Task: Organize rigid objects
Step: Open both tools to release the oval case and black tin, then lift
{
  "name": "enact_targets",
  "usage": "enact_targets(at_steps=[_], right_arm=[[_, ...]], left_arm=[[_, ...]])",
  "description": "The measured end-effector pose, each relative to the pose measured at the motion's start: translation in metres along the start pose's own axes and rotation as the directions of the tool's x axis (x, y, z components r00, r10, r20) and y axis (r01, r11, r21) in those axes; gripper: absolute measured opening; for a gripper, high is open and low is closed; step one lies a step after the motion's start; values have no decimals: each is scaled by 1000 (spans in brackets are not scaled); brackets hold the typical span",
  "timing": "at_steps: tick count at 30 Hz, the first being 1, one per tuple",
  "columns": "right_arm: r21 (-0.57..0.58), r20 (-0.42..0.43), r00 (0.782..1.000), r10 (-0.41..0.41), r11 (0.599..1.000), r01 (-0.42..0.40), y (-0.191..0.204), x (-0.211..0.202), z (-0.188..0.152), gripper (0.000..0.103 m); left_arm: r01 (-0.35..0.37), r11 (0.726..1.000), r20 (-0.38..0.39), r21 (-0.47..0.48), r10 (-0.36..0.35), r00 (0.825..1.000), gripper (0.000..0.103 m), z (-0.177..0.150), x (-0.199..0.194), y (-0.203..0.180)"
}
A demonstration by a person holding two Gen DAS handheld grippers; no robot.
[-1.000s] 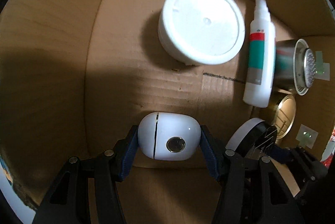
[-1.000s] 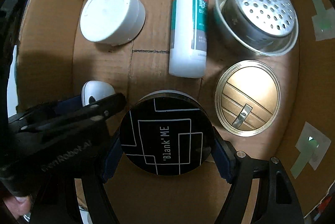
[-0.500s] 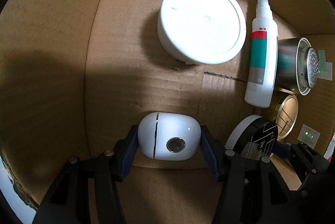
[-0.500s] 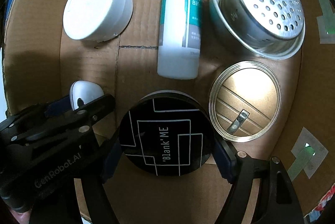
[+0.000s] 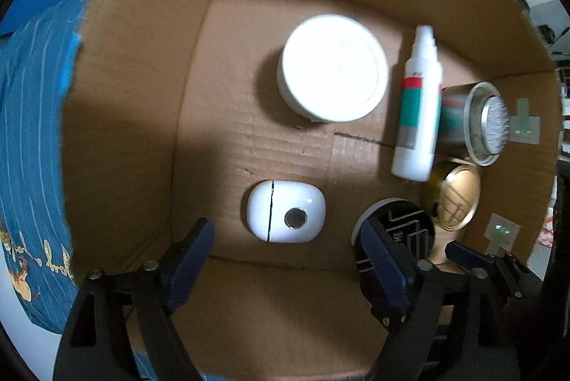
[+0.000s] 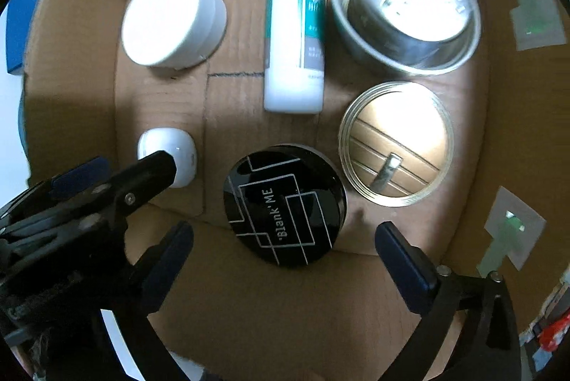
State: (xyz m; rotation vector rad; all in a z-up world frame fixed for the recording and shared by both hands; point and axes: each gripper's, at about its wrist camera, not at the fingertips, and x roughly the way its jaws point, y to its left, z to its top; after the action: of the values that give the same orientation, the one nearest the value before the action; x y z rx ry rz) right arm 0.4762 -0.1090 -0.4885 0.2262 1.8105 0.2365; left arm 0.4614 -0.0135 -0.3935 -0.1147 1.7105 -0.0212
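**Both Grippers Released Above Placed Items**

The left gripper [image 5: 285, 259] has just been opening; its jaws stand wide and clear of the white oval case [image 5: 286, 211], which lies on the cardboard box [image 5: 142, 96] floor directly ahead of the pads, long axis across the jaw gap. The right gripper [image 6: 285, 259] has likewise just opened wide; the black round tin [image 6: 285, 204] rests free ahead of it. Nearby lie the white jar [image 5: 333, 67], spray bottle [image 5: 417, 110], steel strainer cup [image 6: 406, 3] and gold lid [image 6: 396, 144]. Judged: withdrawal upward is unobstructed.

Matt corrugated cardboard box [image 6: 409, 302]; glossy black compact [image 6: 285, 206]; shiny metal strainer [image 6: 406, 3]; glossy white plastic case [image 5: 286, 211].
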Motion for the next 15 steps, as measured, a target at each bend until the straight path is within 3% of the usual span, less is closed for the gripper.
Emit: enact_targets(at_steps=[5, 15], right_arm=[[5, 62, 998, -31, 1000, 30, 2, -16, -5, 103], [-14, 226, 972, -71, 997, 76, 10, -56, -49, 103]], left_arm=[[-18, 1000, 61, 14, 17, 998, 101, -12, -25, -2], [-43, 997, 248, 64, 26, 968, 102, -60, -93, -9]])
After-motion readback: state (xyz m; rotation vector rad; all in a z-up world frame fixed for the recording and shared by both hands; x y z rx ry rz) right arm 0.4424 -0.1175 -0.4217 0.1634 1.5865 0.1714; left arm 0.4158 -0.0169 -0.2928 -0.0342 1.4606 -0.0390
